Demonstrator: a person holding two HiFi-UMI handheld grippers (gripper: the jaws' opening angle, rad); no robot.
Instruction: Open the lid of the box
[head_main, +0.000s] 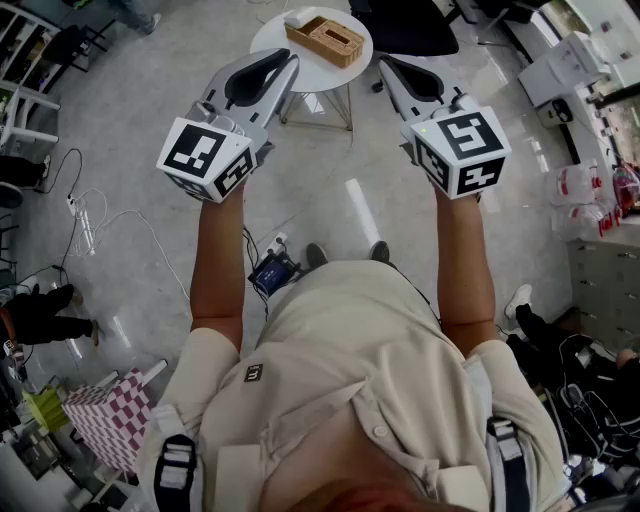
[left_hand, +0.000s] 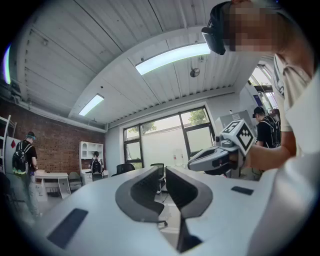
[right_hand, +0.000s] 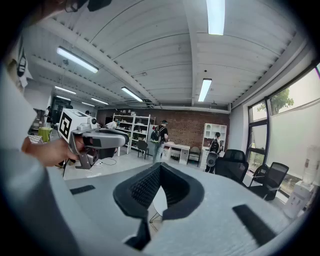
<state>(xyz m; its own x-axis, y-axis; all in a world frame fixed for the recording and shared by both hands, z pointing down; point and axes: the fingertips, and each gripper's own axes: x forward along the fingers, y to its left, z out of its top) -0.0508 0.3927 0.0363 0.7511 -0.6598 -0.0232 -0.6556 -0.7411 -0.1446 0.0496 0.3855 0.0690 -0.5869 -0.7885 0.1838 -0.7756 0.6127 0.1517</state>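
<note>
The box (head_main: 325, 40) is a woven, tan one, sitting at the far end of the scene on a small round white bench (head_main: 272, 42). Its lid (head_main: 338, 36) looks flat and seated, with an oblong slot in the top. From this height I cannot tell whether it hinges or lifts free.

Neither tool has reached it. The left tool (head_main: 291, 62) is held up on the near-left side of the bench and the right tool (head_main: 384, 64) on the near-right, both well above the floor and apart from the box. In the left gripper view the left tool (left_hand: 163, 172) is clenched on nothing, with at most a sliver between its tips. The right tool (right_hand: 159, 167) has its tips meeting and nothing inside. Both cameras look out across the room rather than down at the box.

The task has not yet started — the step in hand is the approach. To do it well, both tools should tip downward until the box shows between their jaws, and then the jaws need to part. One tool would best steady the box wall, since a light woven box may slide. The other could take the lid by an edge or the slot rim and lift slowly.
</note>
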